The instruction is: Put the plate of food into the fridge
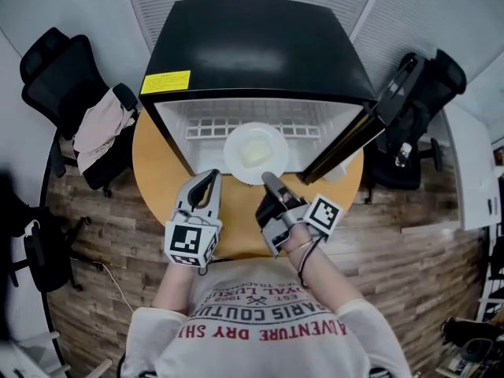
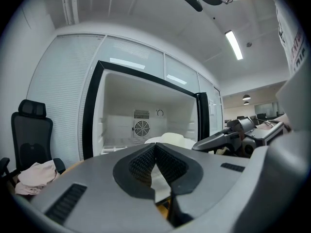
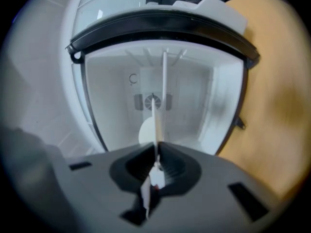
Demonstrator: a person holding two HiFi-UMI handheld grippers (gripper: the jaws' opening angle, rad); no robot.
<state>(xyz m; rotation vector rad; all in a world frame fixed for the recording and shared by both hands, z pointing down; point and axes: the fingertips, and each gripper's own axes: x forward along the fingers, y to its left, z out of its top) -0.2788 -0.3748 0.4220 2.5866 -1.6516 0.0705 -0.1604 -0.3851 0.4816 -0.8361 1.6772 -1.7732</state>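
- The black-topped fridge (image 1: 260,46) fills the upper centre of the head view. It stands open, showing a white interior with a grid shelf.
- The round wooden bench (image 1: 153,164) carries the fridge and shows as a tan arc at the left and below it.
- The fridge door (image 1: 354,132) is swung out to the right of centre and runs diagonally toward the upper right.
- A black office chair (image 1: 55,77) stands at the upper left with a pale cloth (image 1: 102,124) draped over it. A second black chair (image 1: 417,116) stands at the right, behind the door.
- The white plate (image 1: 236,160) sits at the mouth of the fridge in the centre of the frame. Its far part is over the white interior and its near rim faces the person.
- The right tongs (image 1: 268,181), just below the plate, are clenched on its near rim. In the right gripper view the plate runs edge-on between the jaws.
- The left tongs (image 1: 211,178) are just left of the right tongs, at the fridge's front edge. Their jaws are pressed together with nothing between them, apart from the plate.
- A pale, yellowish portion of food (image 1: 256,152) lies in the middle of the plate.
- A yellow label (image 1: 165,82) is stuck at the fridge top's near left corner.
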